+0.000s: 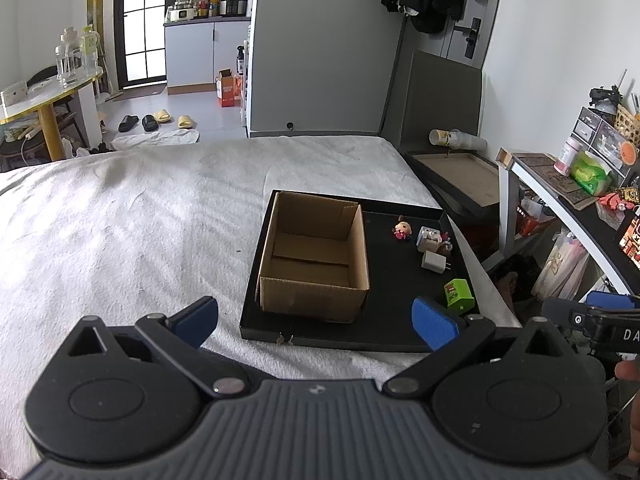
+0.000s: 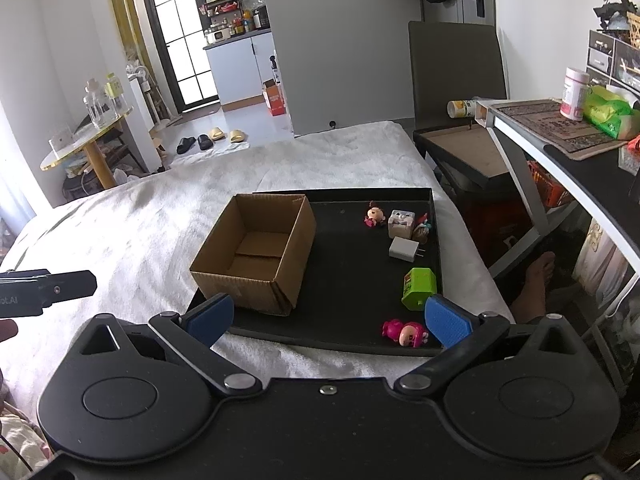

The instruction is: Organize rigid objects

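Letters "DA" are read on the right gripper (image 1: 600,316), cut off at the frame edge. Fingers of the left gripper (image 1: 316,322) and the right are spread apart, holding nothing. On the black tray (image 2: 348,280), an open cardboard box (image 2: 256,256) is seen beside a green cube (image 2: 418,288), white charger (image 2: 405,249) and pink figure (image 2: 404,333). The cube's label is illegible.

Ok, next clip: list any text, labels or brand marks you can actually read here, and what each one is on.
"DA": white letters, cut off at the frame edge, on the right tool in the left wrist view.
"ot.AI": partial, on the left tool in the right wrist view.
Green block label, orange carton, pink-capped bottle: print too small to read.
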`<state>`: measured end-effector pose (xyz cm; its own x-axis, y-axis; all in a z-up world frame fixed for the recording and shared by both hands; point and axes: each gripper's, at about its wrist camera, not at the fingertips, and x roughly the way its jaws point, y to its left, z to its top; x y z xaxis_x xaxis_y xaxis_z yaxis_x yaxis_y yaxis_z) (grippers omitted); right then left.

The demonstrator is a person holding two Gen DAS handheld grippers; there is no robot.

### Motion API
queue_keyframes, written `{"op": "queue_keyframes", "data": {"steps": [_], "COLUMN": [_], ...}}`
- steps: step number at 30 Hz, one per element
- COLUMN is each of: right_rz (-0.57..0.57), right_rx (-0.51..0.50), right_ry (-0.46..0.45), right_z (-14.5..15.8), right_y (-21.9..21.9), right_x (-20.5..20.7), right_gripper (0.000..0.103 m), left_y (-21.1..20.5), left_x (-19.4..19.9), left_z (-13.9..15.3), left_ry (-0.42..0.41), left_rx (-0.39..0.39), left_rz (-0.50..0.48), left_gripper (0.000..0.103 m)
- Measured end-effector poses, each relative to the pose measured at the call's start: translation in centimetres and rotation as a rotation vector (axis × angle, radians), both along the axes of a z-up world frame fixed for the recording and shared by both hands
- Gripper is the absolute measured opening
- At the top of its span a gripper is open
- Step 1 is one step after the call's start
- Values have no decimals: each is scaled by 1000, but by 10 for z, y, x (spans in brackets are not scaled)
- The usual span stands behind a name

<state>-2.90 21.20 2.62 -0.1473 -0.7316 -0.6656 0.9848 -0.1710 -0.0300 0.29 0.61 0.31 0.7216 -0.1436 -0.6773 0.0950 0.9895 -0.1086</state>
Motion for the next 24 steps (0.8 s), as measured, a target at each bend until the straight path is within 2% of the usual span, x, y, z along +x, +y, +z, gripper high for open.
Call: {"op": "queue_keyframes", "data": {"steps": [16,24], "right_rz": [-63,-113], "right_rx": [64,137], "right_ry": [-19,-66], "right_z": [-36,-61], "right_y": [-19,-37], "right_x": [-23,-43], "right_gripper": [102,88], "left_y": [7,6], "left_x": [39,66], "left_z": [-34,-55], "left_ry": [47,83], "left_rx": [-18,-31], "left_rz": [17,-11], "left_gripper": [102,100]}}
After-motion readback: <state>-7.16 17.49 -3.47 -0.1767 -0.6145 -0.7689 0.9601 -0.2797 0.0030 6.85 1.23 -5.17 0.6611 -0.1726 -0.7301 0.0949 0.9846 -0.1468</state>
